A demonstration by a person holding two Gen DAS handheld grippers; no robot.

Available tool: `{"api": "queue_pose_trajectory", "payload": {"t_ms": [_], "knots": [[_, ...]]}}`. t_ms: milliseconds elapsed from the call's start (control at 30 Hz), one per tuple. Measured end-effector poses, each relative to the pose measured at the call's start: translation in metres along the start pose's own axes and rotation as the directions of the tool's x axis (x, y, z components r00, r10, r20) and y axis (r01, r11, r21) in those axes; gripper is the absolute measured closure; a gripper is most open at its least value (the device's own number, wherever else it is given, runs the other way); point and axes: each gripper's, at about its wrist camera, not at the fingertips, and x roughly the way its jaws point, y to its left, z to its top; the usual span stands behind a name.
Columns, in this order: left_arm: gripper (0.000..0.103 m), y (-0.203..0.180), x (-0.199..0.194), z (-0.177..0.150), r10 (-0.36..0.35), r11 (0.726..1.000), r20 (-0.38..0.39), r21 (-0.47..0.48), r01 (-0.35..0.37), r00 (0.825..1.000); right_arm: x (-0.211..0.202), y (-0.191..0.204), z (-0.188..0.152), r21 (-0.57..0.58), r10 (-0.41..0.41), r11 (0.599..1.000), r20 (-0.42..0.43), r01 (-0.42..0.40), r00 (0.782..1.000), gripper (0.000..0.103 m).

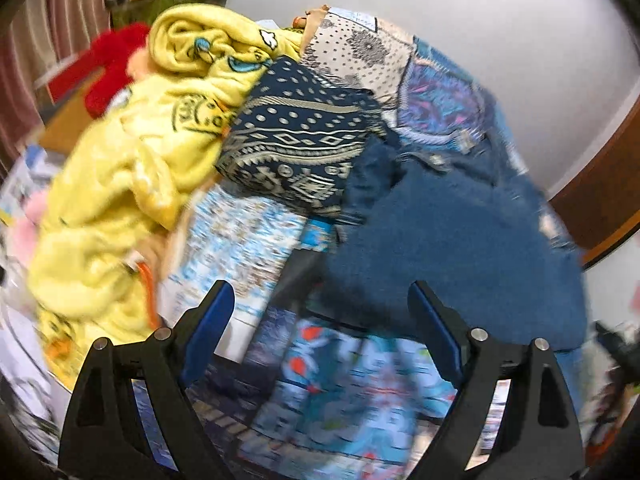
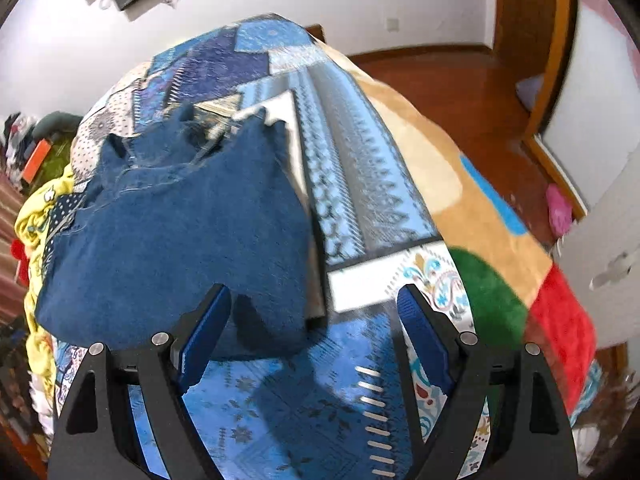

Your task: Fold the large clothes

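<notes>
The jeans [image 2: 172, 248] are seen lying in a folded bundle on the bed [image 2: 352, 200], on its patterned blue cover. Both claws stand wide apart with nothing between the pads: the left claw [image 1: 320, 300] hangs over the cover with the jeans [image 1: 452, 248] just ahead to its right, and the right claw [image 2: 314, 304] sits over the near edge of the bundle.

Several failures can be foreseen. Because the denim is thick and layered, only the top layer might be pinched, so that the bundle would be pulled open when lifted. The cover could be caught together with the denim, since they lie touching. At the left, a yellow blanket [image 1: 132, 168] and a navy cloth [image 1: 296, 152] are heaped near the jeans; either could be snagged or dragged. Both views are blurred, so edges may be misjudged.
</notes>
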Motion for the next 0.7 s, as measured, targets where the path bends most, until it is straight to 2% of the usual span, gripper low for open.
{"api": "queue_pose_trajectory", "payload": {"t_ms": [167,333,367,500,600,700], "knots": [[0.014,-0.018,0.009,-0.012,-0.157,0.987,-0.058,-0.041,0.155,0.986,-0.002,0.038,0.008,-0.108,0.034,0.994,0.035,-0.03,0.999,0.02],[0.014,-0.03,0.038,-0.022,-0.292,0.952,-0.124,-0.133,0.276,0.948,0.016,0.082,0.007,-0.226,0.059,0.972,0.009,-0.056,0.998,0.02],[0.014,-0.029,0.049,-0.024,-0.327,0.938,-0.138,-0.171,0.303,0.935,0.019,0.09,0.005,-0.249,0.06,0.967,0.002,-0.058,0.998,0.02],[0.015,-0.019,0.077,-0.028,-0.391,0.897,-0.156,-0.285,0.337,0.907,0.036,0.121,-0.003,-0.349,0.058,0.935,-0.026,-0.064,0.998,0.02],[0.017,-0.009,0.095,-0.027,-0.462,0.837,-0.125,-0.39,0.384,0.878,0.046,0.136,-0.007,-0.403,0.035,0.914,-0.027,-0.043,0.999,0.02],[0.025,-0.009,0.11,-0.024,-0.493,0.804,-0.099,-0.432,0.409,0.865,0.049,0.139,-0.004,-0.401,0.043,0.915,-0.038,-0.055,0.998,0.02]]}}
